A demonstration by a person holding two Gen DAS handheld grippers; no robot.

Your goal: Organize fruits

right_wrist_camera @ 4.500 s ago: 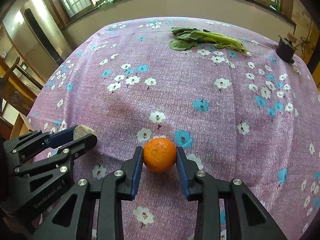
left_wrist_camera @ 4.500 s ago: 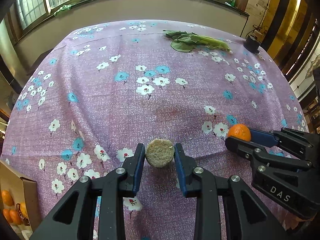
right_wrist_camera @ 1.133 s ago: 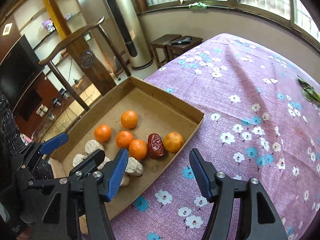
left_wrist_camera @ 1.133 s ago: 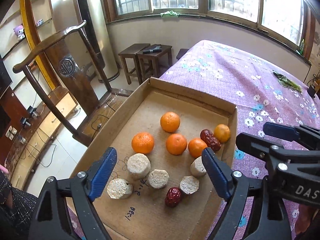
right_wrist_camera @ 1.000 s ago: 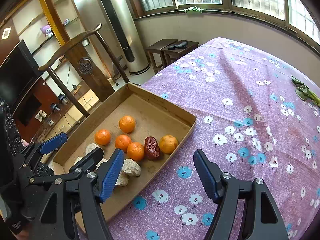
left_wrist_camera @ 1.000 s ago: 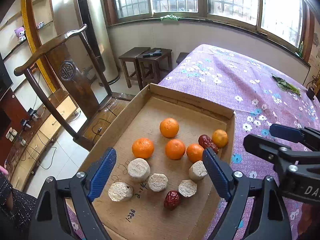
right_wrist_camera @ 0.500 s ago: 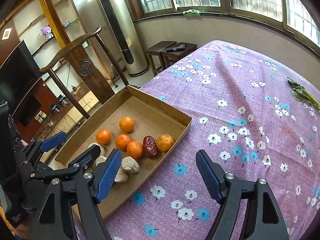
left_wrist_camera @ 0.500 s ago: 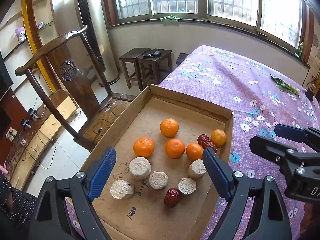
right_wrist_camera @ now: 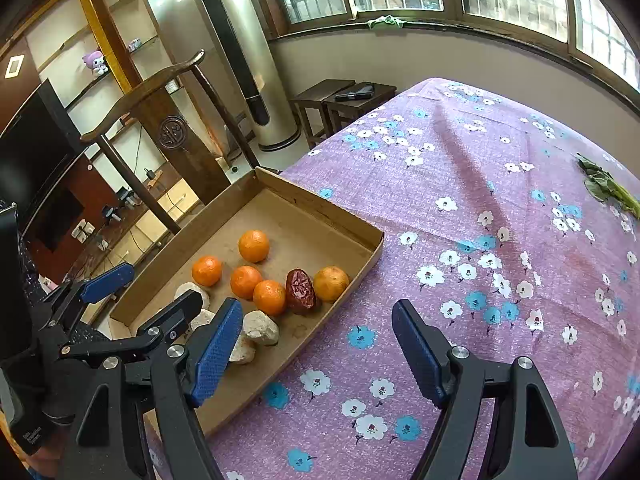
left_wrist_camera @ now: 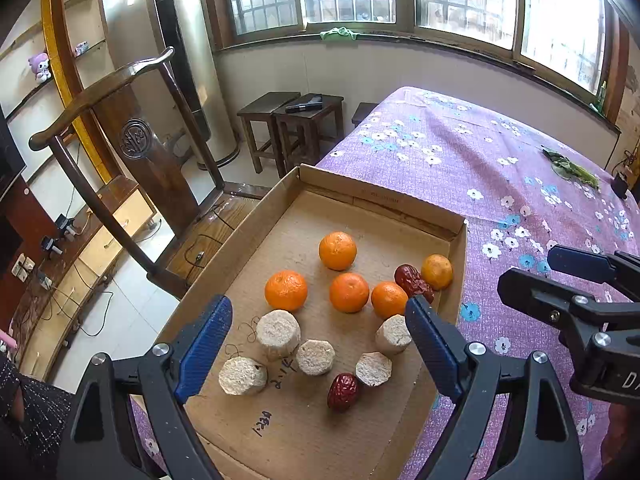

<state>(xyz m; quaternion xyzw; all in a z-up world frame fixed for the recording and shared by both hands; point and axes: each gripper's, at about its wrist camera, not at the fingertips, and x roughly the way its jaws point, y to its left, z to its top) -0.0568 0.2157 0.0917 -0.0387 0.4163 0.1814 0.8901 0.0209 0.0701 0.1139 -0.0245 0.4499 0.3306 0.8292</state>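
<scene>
Table: a purple flowered cloth (left_wrist_camera: 460, 160) is spread over it, filling the right half of both views.
Cardboard tray (left_wrist_camera: 372, 196): it is seen at centre in the left wrist view and left of centre in the right wrist view, at the table's edge, overhanging the floor.
Tray contents, oranges: five oranges (left_wrist_camera: 338, 251) are gathered in the tray's middle and right side.
Tray contents, pale pieces: five beige cylindrical chunks (left_wrist_camera: 277, 333) are set in the lower part.
Tray contents, dates: one red date (left_wrist_camera: 412, 278) lies between two oranges by the right wall; a second (left_wrist_camera: 343, 391) is beside the lowest chunks.
Left gripper (left_wrist_camera: 320, 344): its jaws are spread wide above the tray, nothing gripped.
Right gripper (right_wrist_camera: 316, 348): its jaws, just opened further, are wide and empty over the tray's edge and the cloth.
Greens (right_wrist_camera: 604, 184): a leafy bunch is seen at the far right.
</scene>
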